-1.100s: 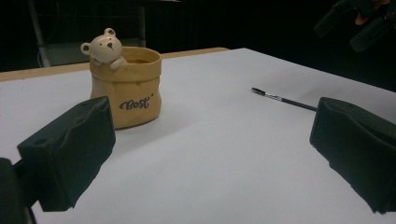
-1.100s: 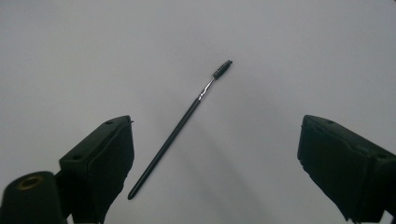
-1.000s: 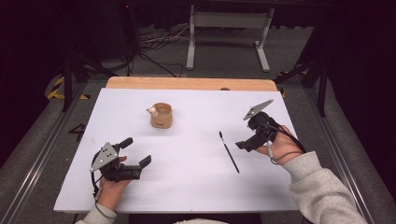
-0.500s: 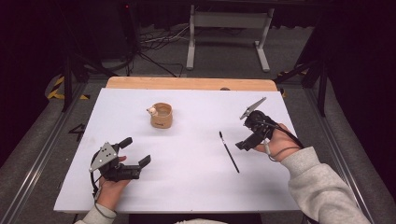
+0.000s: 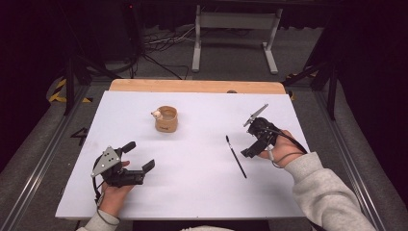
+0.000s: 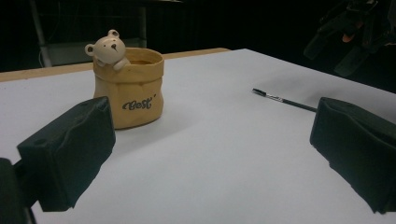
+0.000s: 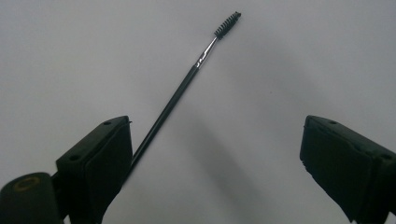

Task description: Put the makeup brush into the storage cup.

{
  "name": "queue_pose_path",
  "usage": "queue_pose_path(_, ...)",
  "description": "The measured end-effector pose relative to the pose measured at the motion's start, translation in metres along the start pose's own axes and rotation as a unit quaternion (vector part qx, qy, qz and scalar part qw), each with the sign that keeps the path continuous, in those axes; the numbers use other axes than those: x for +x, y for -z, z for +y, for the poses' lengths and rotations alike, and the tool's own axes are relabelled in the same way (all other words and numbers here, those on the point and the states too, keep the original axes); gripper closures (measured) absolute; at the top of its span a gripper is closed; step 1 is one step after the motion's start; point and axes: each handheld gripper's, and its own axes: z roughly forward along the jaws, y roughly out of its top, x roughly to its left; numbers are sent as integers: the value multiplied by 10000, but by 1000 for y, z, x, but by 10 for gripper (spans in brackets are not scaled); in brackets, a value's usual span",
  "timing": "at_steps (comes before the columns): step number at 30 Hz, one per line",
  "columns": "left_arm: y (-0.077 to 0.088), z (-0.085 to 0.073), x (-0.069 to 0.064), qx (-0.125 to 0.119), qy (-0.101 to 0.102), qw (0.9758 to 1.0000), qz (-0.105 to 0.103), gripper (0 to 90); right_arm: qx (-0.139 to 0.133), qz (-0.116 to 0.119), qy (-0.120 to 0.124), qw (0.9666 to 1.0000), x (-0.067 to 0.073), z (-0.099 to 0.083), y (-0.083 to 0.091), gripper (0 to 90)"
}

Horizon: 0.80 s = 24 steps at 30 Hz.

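A thin black brush (image 5: 236, 156) with a spiral bristle tip lies flat on the white table (image 5: 192, 192), right of centre. My right gripper (image 5: 246, 153) hovers just right of it, tilted down, jaws wide open and holding nothing; in the right gripper view the brush (image 7: 177, 91) runs up from behind the left jaw. A tan pot with a small bear (image 5: 166, 119) on its rim stands at centre back. My left gripper (image 5: 139, 156) rests at the front left, open and empty; its view faces the pot (image 6: 128, 88), with the brush (image 6: 285, 99) off to the right.
A wooden strip (image 5: 197, 86) runs along the table's far edge. Beyond it are a metal stand (image 5: 235, 33) and cables (image 5: 163, 43) on the dark floor. Dark rails flank the table on both sides.
My right gripper has shifted slightly toward the brush and tipped further down. The left gripper, the pot and the brush have stayed put.
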Motion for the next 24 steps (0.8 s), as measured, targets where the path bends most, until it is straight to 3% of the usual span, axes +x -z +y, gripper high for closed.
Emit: queue_pose_path(24,0,0,1,39,-23,10000,10,10,558,71,-14,9984,15,3,-46,214)
